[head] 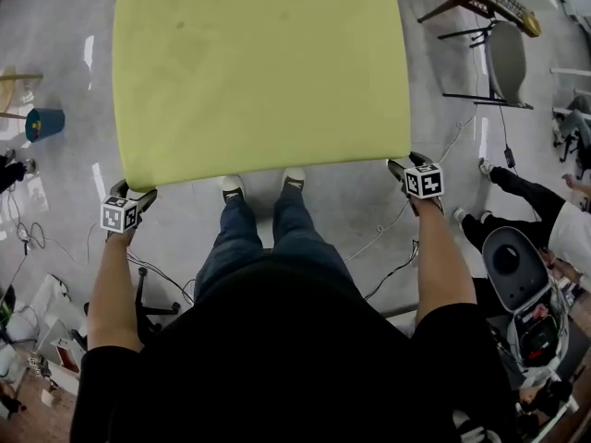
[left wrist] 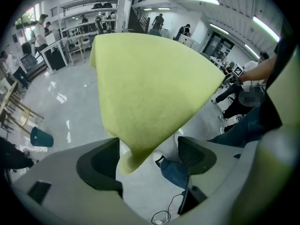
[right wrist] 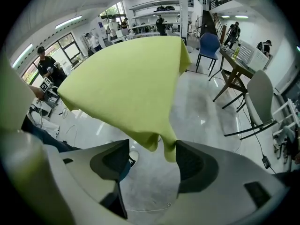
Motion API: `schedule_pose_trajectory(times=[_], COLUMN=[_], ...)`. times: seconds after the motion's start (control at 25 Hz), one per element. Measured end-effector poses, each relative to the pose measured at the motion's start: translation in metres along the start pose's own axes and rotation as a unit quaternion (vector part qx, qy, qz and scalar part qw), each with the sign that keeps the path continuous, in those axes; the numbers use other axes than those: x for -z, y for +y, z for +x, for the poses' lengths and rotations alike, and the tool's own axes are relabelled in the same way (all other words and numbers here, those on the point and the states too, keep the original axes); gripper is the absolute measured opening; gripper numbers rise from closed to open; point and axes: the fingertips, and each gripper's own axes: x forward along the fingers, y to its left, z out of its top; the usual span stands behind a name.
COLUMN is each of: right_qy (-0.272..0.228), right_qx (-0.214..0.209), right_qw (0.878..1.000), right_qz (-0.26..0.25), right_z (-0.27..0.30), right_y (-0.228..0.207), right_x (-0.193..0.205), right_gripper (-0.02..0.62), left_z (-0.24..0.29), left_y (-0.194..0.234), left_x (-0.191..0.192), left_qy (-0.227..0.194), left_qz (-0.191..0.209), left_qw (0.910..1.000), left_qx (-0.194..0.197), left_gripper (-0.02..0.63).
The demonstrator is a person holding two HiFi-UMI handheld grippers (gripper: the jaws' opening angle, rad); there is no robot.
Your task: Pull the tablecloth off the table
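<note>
Yellow-green tablecloth (head: 259, 72): covered the table, near corners hanging. Left gripper (head: 132, 195), right gripper (head: 408, 165): jaws wide apart, one corner between each, ungripped. Best practice: clamp both corners fully, then pull evenly.

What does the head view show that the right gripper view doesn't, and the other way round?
Only the head view: a teal round bin on the floor. Only the right gripper view: a blue chair, and the right tool's jaws apart, a corner of the yellow-green fabric tablecloth hanging between them. Both: that tablecloth and the glossy grey floor.
</note>
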Motion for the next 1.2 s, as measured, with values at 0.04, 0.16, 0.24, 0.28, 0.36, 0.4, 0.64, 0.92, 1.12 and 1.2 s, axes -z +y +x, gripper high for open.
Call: schedule_pose_trajectory(times=[0.04,0.16,0.24,0.28,0.36,0.4,0.64,0.92,1.12,1.2], right_qy=[-0.001,-0.005,-0.012,-0.017,-0.027,-0.031,-0.031,-0.032,-0.027,-0.026], right_qx=[0.001,0.000,0.002,0.005,0.011,0.013,0.015,0.014,0.013,0.016], right_qw=[1.000,1.000,1.000,1.000,1.000,0.999,0.999,0.999,0.999,0.998], right_qz=[0.001,0.004,0.006,0.005,-0.002,-0.006,-0.033,-0.035,-0.042,-0.046], right_z=[0.005,0.019,0.028,0.032,0.039,0.041,0.048,0.044,0.037,0.036], right_y=[-0.003,-0.001,0.001,0.002,0.001,0.000,0.004,0.001,0.004,0.003], right_x=[-0.001,-0.004,-0.007,-0.010,-0.017,-0.020,-0.022,-0.022,-0.014,-0.010], right_gripper=[0.311,0.313,0.311,0.310,0.287,0.263,0.170,0.056,0.034,0.032], left_z=[0.006,0.020,0.026,0.028,0.032,0.034,0.032,0.032,0.027,0.028], left_y=[0.000,-0.004,-0.003,0.000,0.006,0.010,0.025,0.018,0.008,0.008], left_x=[-0.003,-0.002,0.000,0.000,-0.003,-0.004,0.002,-0.001,0.010,0.015], left_qy=[0.000,0.009,0.008,0.005,0.000,-0.004,0.006,0.016,0.028,0.033], left_qz=[0.001,0.008,-0.001,-0.007,-0.010,-0.011,0.015,0.023,0.042,0.047], left_qw=[1.0000,0.9999,0.9999,0.9999,0.9998,0.9996,0.9981,0.9985,0.9982,0.9978], left_qx=[-0.001,-0.001,-0.006,-0.009,-0.020,-0.027,-0.059,-0.047,-0.033,-0.031], left_gripper=[0.393,0.393,0.391,0.389,0.366,0.332,0.127,0.037,0.026,0.026])
